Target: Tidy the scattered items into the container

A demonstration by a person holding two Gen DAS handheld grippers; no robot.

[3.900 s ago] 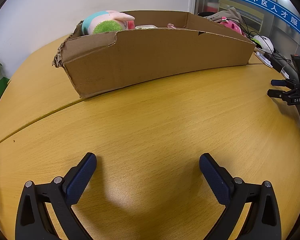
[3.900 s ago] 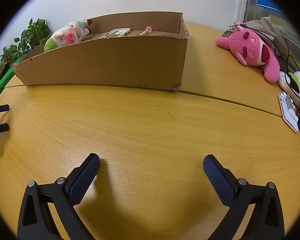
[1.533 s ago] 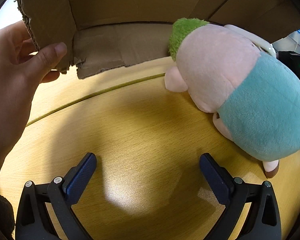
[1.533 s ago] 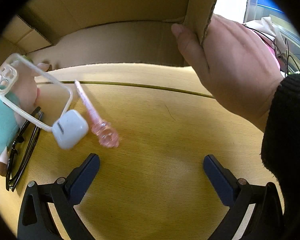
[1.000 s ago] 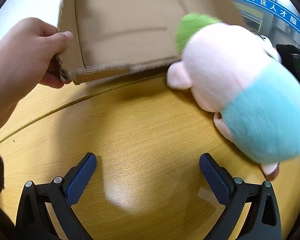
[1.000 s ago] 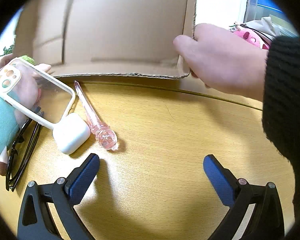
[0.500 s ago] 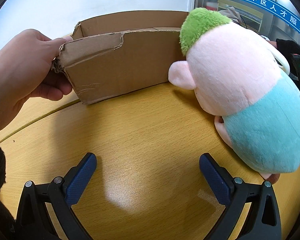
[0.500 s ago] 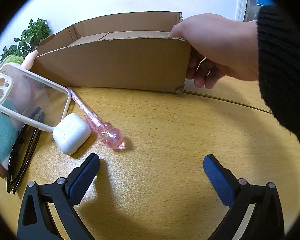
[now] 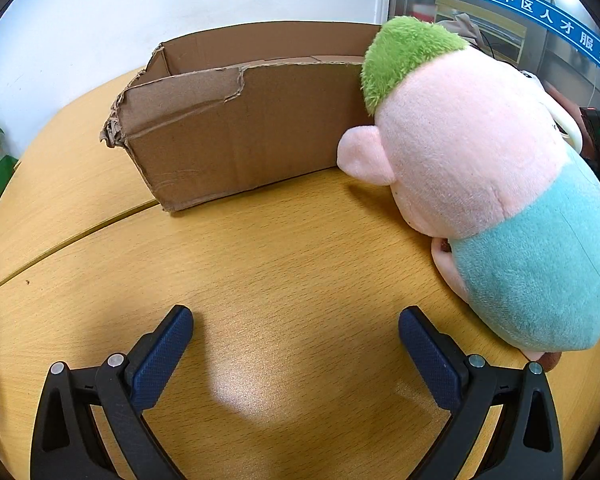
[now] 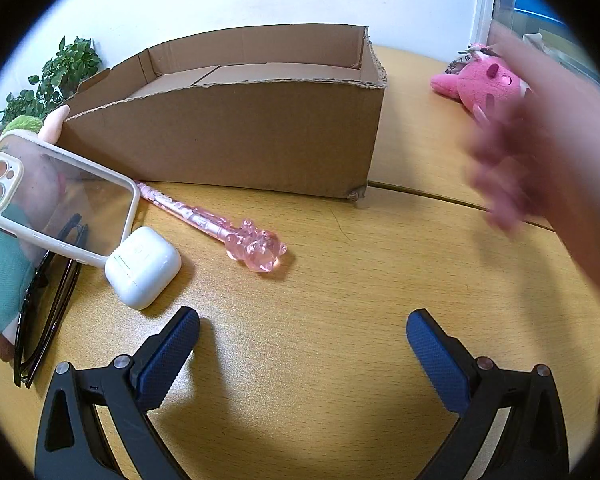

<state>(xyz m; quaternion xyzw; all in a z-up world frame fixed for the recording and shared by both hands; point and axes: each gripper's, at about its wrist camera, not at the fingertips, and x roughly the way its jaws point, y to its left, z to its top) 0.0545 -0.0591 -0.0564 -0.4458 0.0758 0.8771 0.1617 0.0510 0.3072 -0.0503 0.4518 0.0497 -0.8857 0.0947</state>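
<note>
The left tool [image 9: 296, 344] sits low over the yellow wooden bench [image 9: 260, 272] with its blue-padded fingers spread wide apart and nothing between them. The right tool [image 10: 302, 340] is likewise spread wide and holds nothing.

The open brown cardboard box [image 10: 260, 136] stands upright on the bench, its torn front wall lower than the back one; its floor shows bare cardboard. In front of it lie the scattered items. A pink plush pig with a green tuft and teal body [image 9: 492, 184] lies on its side at the right of the left view, its head close to the box's front wall. In the right view a clear phone case with a cream rim [image 10: 56, 196] leans tilted over this toy, its lower corner beside a white earbud case [image 10: 142, 268]. Black-framed glasses [image 10: 40, 308] lie under the phone case. A pink translucent pen with a bear-shaped top [image 10: 220, 228] lies diagonally just before the box. A blurred bare hand [image 10: 540, 152] hangs at the right, before a bright pink plush toy [image 10: 480, 80].
</note>
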